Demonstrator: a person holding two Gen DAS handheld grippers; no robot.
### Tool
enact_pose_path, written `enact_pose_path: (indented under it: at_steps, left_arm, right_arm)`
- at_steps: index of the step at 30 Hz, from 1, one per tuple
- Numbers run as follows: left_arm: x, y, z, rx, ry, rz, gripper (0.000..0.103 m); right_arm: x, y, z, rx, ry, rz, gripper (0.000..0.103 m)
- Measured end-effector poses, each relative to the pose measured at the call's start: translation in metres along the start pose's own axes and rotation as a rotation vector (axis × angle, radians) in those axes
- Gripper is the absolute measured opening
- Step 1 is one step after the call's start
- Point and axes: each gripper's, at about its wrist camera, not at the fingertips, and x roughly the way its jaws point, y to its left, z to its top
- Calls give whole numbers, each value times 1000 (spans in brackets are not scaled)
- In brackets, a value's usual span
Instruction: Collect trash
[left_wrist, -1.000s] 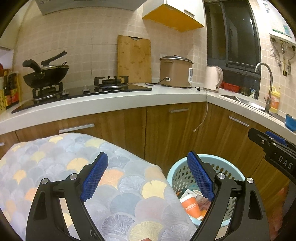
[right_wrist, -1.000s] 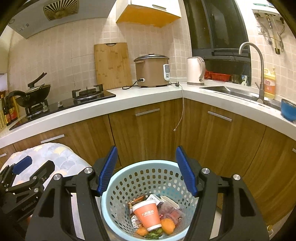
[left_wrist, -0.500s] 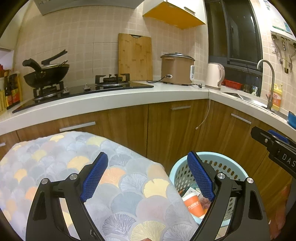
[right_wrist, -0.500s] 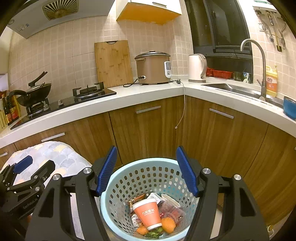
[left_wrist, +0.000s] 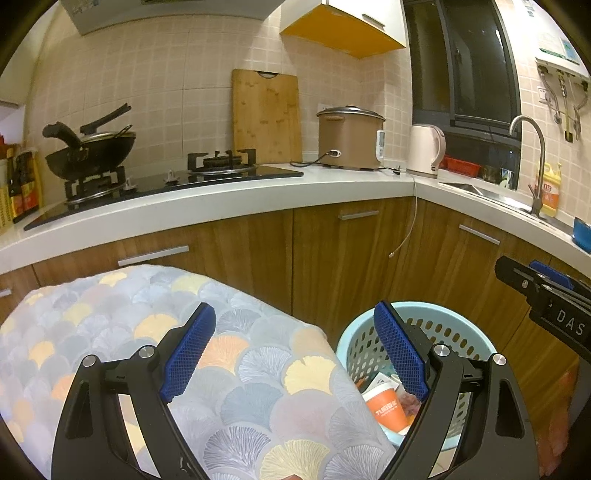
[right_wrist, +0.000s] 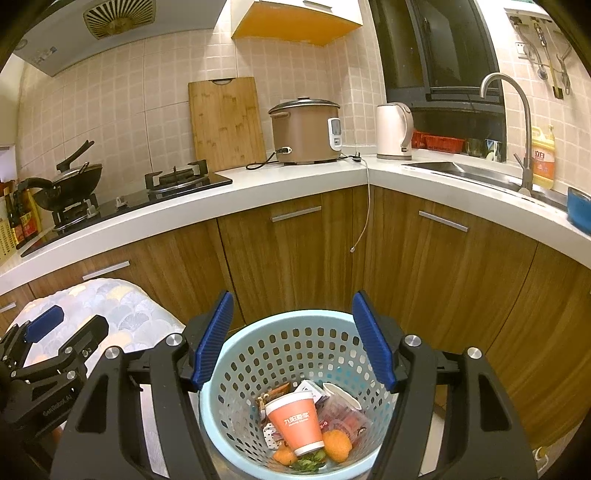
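Low in frame, right gripper (right_wrist: 291, 341) spread wide and empty above a pale blue basket (right_wrist: 236, 373) holding an orange cup (right_wrist: 295, 421), wrappers (right_wrist: 343, 411) and orange scraps (right_wrist: 336, 445) at bottom centre. At lower left, left gripper (left_wrist: 295, 354) likewise spread and empty over a patterned cloth (left_wrist: 110, 306), basket just beside it to the right. Farther up, wood cabinets (right_wrist: 295, 251), then a white counter (right_wrist: 221, 199) with wok (right_wrist: 74, 181), cutting board (right_wrist: 225, 122), rice cooker (right_wrist: 304, 131), kettle (right_wrist: 393, 131) and faucet (right_wrist: 511, 122) at right.
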Motion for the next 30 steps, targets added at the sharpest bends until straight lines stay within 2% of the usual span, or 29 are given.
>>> enact_pose_path:
  at_steps: [30]
  left_arm:
    - [-5, 5, 1, -21, -9, 2, 88]
  right_arm:
    - [1, 3, -1, -15, 7, 6, 64]
